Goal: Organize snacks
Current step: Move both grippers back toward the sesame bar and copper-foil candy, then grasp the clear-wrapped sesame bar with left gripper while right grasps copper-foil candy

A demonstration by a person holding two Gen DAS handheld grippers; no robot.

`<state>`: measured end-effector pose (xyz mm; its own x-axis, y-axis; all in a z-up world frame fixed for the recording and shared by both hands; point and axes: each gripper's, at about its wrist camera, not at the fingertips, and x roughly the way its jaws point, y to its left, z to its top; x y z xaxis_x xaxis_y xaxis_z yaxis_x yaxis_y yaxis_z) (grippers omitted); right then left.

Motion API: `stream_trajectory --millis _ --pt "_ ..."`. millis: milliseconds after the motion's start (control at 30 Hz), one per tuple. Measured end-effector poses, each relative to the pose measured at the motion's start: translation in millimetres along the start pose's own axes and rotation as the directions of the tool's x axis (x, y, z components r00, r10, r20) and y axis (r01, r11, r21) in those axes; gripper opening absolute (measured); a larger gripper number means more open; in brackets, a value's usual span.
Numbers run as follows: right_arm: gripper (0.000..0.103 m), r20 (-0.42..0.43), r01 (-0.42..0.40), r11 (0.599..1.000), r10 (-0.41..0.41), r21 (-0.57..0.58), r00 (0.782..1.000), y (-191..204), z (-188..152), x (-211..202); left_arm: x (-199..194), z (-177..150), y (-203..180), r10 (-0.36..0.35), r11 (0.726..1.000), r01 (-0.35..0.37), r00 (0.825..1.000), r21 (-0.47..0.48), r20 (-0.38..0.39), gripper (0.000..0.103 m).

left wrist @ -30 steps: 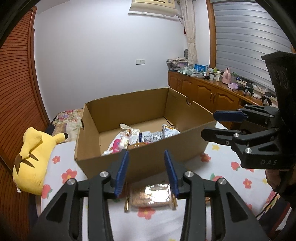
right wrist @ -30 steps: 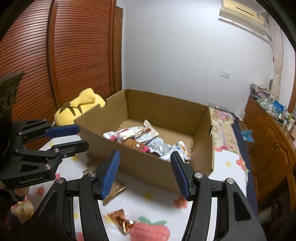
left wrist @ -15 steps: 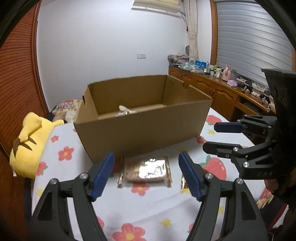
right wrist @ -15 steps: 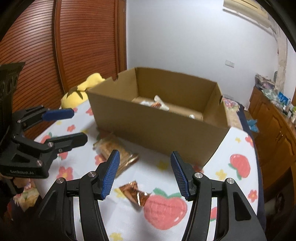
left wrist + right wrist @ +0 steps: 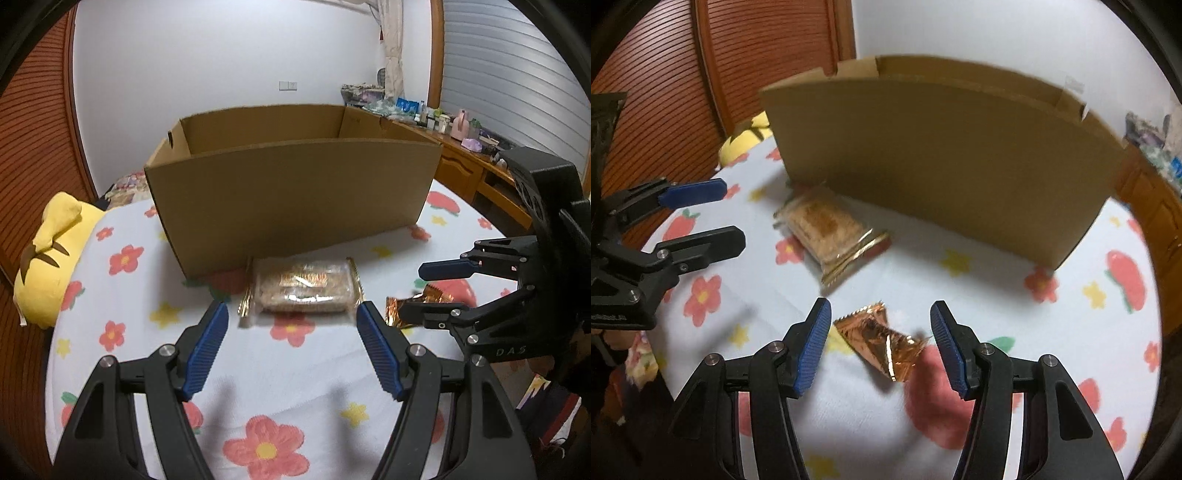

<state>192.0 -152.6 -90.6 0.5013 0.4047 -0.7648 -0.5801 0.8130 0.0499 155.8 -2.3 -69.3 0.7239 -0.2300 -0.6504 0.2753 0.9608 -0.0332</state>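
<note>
the left gripper (image 5: 291,314) is spread wide and empty, lower than a second ago and wider, just before the biscuit pack (image 5: 301,290) by the cardboard box (image 5: 291,199). the right gripper (image 5: 881,317), also lower now, stands half spread around the gold wrapper (image 5: 882,339), not pinching. a yellow plush (image 5: 51,258) lies left on the flowered sheet (image 5: 147,295).
</note>
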Motion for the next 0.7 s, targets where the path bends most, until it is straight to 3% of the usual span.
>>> stream_trajectory --millis 300,367,533,700 --pt "0.054 -0.037 0.005 1.000 -0.005 -0.015 0.999 -4.1 -7.5 9.2 13.9 -10.5 3.0 0.012 1.000 -0.013 0.999 -0.007 -0.036 0.072" --pt "0.050 -0.033 0.005 1.000 -0.006 -0.028 0.999 -2.6 -8.9 8.3 16.3 -11.5 3.1 0.006 1.000 -0.006 0.999 -0.009 -0.041 0.072" --pt "0.027 -0.017 -0.002 0.999 0.002 -0.051 1.000 2.4 -13.1 5.1 20.1 -9.5 2.2 0.004 1.000 -0.004 0.999 0.001 -0.048 0.072" --pt "0.023 0.006 -0.010 0.999 0.010 -0.042 1.000 1.9 -25.3 -3.3 25.3 0.9 2.2 -0.006 1.000 0.006 0.999 0.001 -0.040 0.072"
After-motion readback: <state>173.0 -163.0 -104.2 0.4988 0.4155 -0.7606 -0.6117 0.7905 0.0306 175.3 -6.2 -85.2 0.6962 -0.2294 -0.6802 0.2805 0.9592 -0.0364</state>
